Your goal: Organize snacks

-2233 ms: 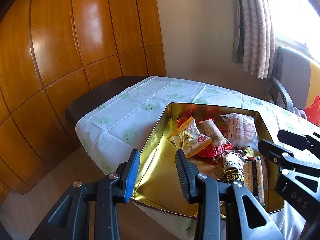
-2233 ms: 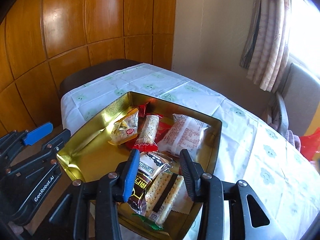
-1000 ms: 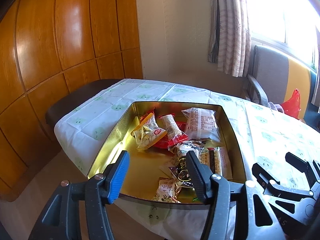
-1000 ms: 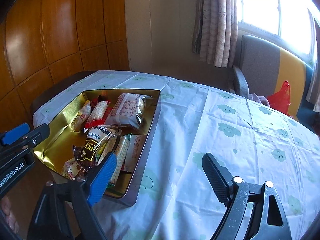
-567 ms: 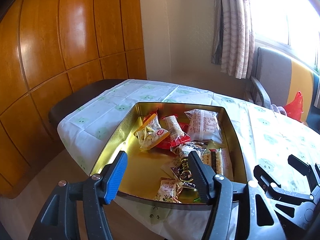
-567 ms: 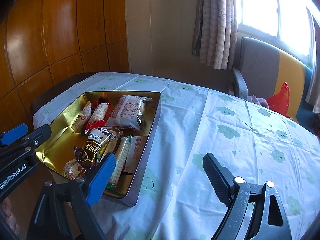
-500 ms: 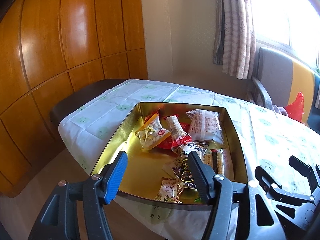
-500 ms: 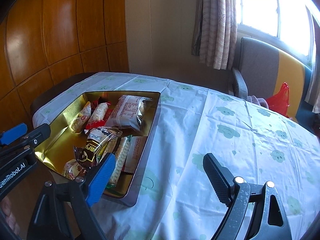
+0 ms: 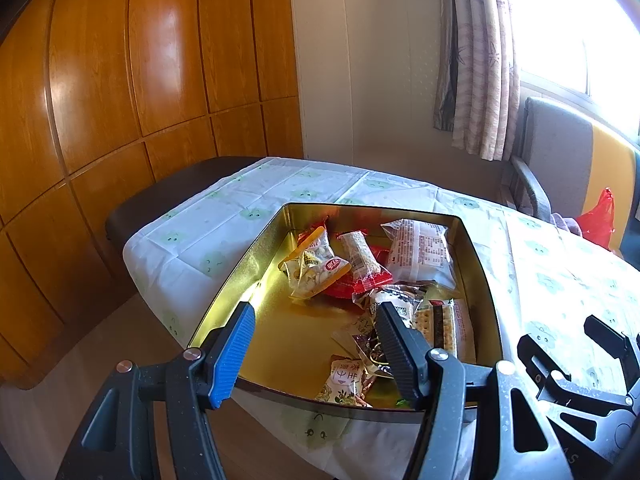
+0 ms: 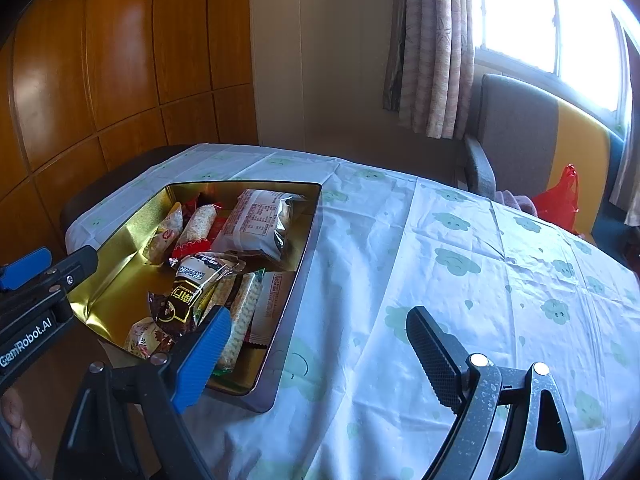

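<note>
Snacks (image 9: 360, 264) in gold tin (image 9: 248, 264), beyond both open, empty tongs.

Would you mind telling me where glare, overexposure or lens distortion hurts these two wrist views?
Left wrist view: the window is blown out white, the gold tin shows a bright reflected streak on its inner wall, and the wooden panels bow from fisheye distortion. Right wrist view: the window is again overexposed, the panels carry a glossy highlight; snack wrappers stay legible.
</note>
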{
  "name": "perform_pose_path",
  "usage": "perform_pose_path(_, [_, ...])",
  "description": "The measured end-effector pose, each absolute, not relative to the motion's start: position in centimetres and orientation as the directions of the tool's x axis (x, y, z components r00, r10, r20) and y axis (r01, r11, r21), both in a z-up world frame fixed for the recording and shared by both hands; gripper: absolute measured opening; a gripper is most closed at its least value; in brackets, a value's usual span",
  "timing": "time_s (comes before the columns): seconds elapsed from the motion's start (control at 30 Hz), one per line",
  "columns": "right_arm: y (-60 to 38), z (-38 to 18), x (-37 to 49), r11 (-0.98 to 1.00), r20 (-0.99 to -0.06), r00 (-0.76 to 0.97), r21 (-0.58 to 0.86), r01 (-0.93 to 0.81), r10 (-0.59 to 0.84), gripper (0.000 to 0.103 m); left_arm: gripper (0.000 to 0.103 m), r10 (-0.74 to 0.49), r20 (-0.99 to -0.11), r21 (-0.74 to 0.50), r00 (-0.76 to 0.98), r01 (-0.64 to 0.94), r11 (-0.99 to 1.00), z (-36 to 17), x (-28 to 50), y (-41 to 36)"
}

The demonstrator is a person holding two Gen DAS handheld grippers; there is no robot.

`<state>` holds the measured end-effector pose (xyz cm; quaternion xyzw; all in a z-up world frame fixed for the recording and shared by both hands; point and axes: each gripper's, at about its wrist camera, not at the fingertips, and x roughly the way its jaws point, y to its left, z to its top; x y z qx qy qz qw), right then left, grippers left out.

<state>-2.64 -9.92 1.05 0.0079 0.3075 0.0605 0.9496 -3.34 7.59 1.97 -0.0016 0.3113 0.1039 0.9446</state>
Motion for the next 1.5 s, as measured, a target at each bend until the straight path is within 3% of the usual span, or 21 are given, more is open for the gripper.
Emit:
perform_pose_path(1.3, [-9.45,0.91,-2.82,0.992,-0.585,0.802,0.047,-0.118,0.123,0.093,0.064,0.201,-0.585,0.082,0.786,-0.189,0.978,2.04,-3.48,7.34])
perform_pose_path(1.43, [-9.41,0.84,-2.85,0.992,-0.584,0.803,0.048,-0.115,0.122,0.093,0.045,0.191,-0.567,0.083,0.801,-0.175,0.981,2.19,-3.61,7.23])
perform_pose_path(1.5, [-9.61,0.88,-2.80,0.992,-0.583,0.803,0.052,-0.115,0.124,0.093,0.042,0.179,-0.559,0.070,0.810,-0.169,0.983,2.44,-3.69,7.33])
